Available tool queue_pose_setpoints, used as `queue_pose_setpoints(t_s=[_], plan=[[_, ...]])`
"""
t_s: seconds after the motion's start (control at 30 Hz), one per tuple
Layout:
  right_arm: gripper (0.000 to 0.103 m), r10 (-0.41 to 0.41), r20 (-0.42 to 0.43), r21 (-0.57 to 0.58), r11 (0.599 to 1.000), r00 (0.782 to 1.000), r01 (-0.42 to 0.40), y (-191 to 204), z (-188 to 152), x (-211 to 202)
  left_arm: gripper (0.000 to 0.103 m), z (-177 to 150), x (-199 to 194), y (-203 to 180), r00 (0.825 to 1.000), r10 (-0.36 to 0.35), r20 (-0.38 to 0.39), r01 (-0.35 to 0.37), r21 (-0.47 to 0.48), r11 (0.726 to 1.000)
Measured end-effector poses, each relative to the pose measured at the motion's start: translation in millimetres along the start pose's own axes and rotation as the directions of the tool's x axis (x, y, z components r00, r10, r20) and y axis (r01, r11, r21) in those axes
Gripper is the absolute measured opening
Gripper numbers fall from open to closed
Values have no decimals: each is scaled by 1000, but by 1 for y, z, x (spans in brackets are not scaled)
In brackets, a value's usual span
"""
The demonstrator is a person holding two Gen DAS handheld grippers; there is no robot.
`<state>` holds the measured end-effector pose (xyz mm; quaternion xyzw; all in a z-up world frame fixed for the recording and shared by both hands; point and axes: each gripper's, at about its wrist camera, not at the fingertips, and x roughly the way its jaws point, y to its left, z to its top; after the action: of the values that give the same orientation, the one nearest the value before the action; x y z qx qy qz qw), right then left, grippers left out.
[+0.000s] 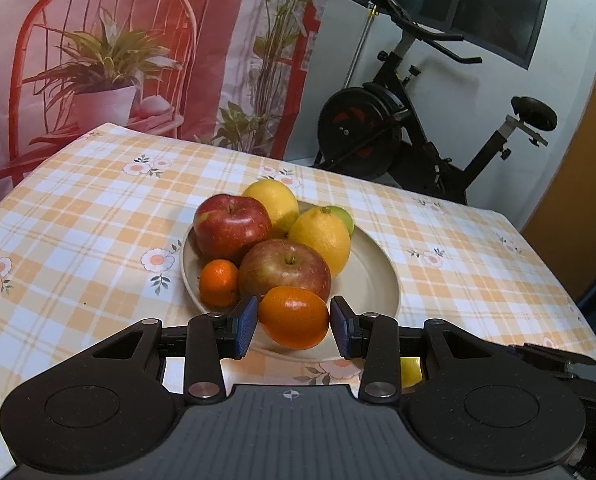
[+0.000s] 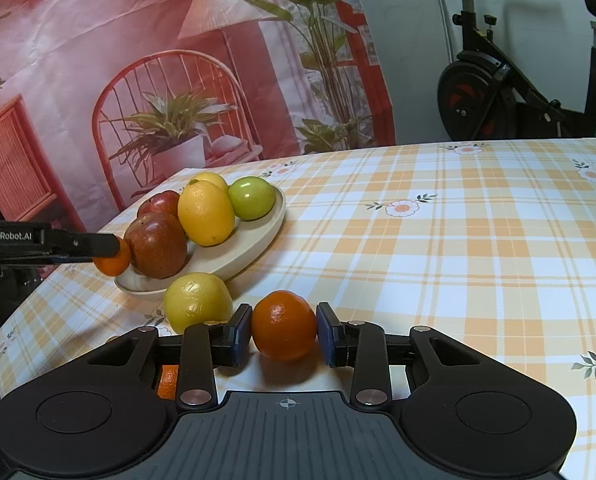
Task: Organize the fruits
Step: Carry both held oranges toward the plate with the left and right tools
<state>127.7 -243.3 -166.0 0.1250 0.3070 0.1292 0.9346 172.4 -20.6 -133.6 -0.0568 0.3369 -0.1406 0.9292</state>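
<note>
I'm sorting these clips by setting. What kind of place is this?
Probably a room in a home, set up for recording: a table with a checked floral tablecloth and a plate of fruit, an exercise bike behind it, and a printed backdrop hung on the wall.

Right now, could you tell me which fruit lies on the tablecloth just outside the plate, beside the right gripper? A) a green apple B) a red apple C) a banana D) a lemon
D: in the right wrist view a lemon rests on the checked tablecloth in front of the plate, left of the orange between the right gripper pads.
</note>
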Motion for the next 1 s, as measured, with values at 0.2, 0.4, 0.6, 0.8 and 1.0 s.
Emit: queue_pose_setpoints(t_s=[0.2, 0.4, 0.6, 0.8, 1.0], plan=[[32, 0, -1, -2, 1000, 1000, 0, 0, 0, 0, 41, -4, 2, -5, 1000, 8, -7, -8, 22, 1000], [32, 0, 0, -2, 1000, 1000, 0, 0, 0, -1, 41, -4, 3, -3, 1000, 17, -7, -17, 20, 1000], [32, -11, 12, 1, 1000, 1000, 11, 1, 1, -3, 42, -2, -5, -1, 999, 25, 20, -25, 13, 1000], [32, -15, -4, -7, 1000, 1000, 15, 1, 6, 0, 42, 0, -9, 6, 999, 31, 41, -30, -16, 999], [32, -22, -17, -55, 998, 1000, 21, 6, 20, 9, 42, 1, -13, 14, 997, 30, 64, -27, -53, 998]])
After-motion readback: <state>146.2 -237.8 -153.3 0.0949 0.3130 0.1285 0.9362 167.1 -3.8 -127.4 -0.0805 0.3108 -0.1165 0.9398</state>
